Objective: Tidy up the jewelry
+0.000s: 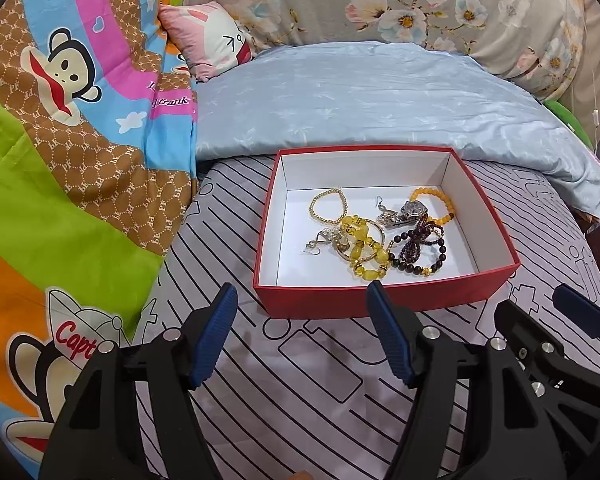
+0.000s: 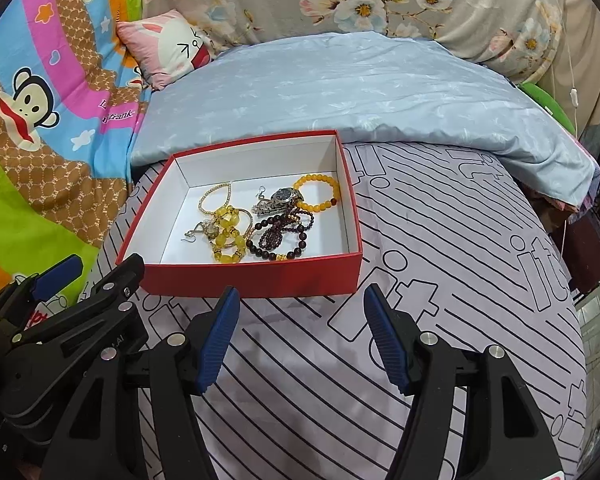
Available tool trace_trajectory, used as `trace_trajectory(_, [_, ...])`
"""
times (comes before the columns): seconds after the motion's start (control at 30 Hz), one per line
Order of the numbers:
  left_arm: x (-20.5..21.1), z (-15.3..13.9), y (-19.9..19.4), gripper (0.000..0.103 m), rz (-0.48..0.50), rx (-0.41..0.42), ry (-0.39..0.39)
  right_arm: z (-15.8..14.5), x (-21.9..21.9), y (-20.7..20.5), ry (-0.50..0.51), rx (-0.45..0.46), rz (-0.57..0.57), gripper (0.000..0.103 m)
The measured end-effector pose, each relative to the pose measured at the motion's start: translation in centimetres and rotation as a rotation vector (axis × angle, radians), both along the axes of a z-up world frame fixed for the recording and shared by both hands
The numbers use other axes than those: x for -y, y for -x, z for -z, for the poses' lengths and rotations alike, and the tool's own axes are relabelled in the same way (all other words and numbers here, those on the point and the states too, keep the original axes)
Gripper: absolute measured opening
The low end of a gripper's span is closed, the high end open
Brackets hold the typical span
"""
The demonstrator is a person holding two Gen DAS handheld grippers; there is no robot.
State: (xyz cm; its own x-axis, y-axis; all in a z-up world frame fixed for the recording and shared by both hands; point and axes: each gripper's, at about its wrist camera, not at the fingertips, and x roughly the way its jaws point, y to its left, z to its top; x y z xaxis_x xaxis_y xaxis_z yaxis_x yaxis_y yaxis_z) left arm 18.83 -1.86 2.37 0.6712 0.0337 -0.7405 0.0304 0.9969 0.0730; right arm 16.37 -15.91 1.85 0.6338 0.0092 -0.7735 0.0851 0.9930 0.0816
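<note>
Left wrist view: left gripper (image 1: 302, 336) and right gripper (image 2: 300, 336) spread, empty, short of red box (image 1: 380, 300); jewelry pile (image 1: 380, 232) inside looks untouched, next probably reach in.

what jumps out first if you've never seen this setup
A shallow red cardboard box with a white inside sits on the striped grey bedsheet, holding a tangled heap of beaded bracelets and a silver wristwatch. The bright cartoon-monkey quilt fills the left side, and the open left gripper and right gripper hover before the box.
</note>
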Motion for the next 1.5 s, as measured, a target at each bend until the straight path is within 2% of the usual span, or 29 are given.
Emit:
trace_trajectory(0.33, [-0.09,0.30,-0.22,0.065,-0.019,-0.008,-0.002,-0.04,-0.16,-0.06,0.017,-0.001,0.004,0.064])
trace_trajectory(0.53, [-0.27,0.56,-0.27,0.072,-0.037,-0.008,-0.011,0.06,-0.24,-0.02,0.014,-0.002,0.010,0.064])
trace_trajectory(0.6, [-0.28,0.60,-0.26,0.077,-0.049,-0.004,-0.022,0.07,-0.21,0.00,0.016,-0.001,0.012,0.064])
trace_trajectory(0.7, [-0.41,0.56,-0.26,0.081,-0.061,-0.001,-0.029,0.10,-0.11,0.03,0.015,0.001,0.017,0.066])
trace_trajectory(1.5, [-0.41,0.52,0.17,0.085,-0.070,0.001,-0.036,0.34,0.23,0.49,-0.001,0.003,0.031,0.068])
